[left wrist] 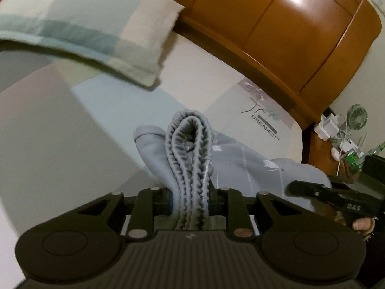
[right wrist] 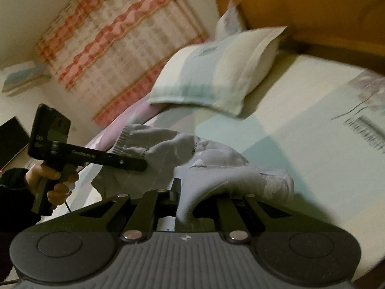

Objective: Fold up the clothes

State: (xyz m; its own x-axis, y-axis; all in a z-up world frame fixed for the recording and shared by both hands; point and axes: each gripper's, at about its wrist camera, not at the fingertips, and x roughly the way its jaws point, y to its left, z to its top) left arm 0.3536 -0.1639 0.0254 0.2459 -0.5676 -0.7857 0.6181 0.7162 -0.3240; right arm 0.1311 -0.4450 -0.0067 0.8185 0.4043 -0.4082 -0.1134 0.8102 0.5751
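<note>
Left wrist view gives me the grey garment [left wrist: 190, 159] bunched up, its gathered elastic waistband rising in a loop straight out of my left tongs [left wrist: 191, 200], which pinch that band between them. From there the cloth trails off to the right, held above the bed sheet [left wrist: 60, 125], toward my right tongs [left wrist: 292, 187], seen side-on with fingers of a hand [left wrist: 363, 224] under the handle.

From the right wrist camera I see my right tongs [right wrist: 185, 204] pressed together on another fold of the same grey fabric [right wrist: 216, 166], which drapes over them and shows small printed lettering. The left tongs [right wrist: 144, 167] reach in from the left, gripped by a hand [right wrist: 53, 183] in a dark sleeve [right wrist: 12, 190].

Beyond the garment lies a pillow [left wrist: 79, 26] in pale blue and cream blocks, resting on the sheet near the orange-brown wooden headboard [left wrist: 276, 24]. A bedside stand [left wrist: 346, 144] at the right carries a small fan and clutter. A red-and-white patterned curtain [right wrist: 115, 48] hangs behind the bed.
</note>
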